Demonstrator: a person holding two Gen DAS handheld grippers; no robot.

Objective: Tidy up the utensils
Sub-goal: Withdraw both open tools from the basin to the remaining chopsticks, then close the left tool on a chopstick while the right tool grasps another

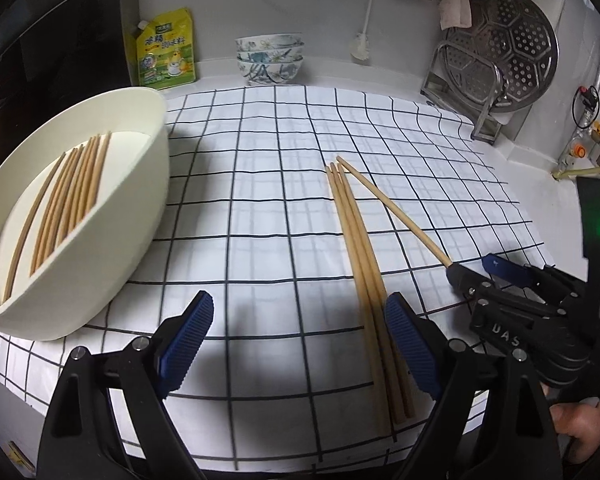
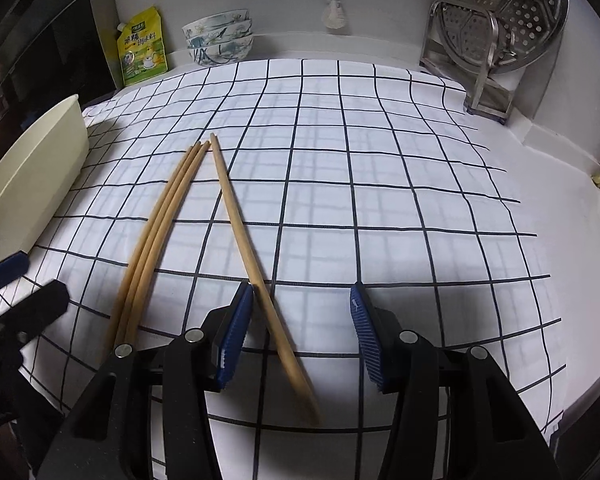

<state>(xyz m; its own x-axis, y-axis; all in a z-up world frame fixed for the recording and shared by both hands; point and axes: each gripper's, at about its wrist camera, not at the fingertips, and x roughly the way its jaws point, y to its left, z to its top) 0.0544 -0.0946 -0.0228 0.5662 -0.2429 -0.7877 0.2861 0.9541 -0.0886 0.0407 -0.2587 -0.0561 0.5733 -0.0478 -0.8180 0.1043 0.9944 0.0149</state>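
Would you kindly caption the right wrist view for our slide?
Open right gripper straddles a single chopstick on the checked cloth, beside three others.

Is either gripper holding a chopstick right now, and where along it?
Neither. The right gripper stands open around the single chopstick's near end, pads not pressing; the left gripper is open, empty.

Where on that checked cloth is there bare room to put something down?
The widest bare patch of checked cloth runs from the lone chopstick right and back toward the steamer rack. A narrower strip lies between the white tub and the three bunched chopsticks. It is crowded near both grippers, around the chopsticks.
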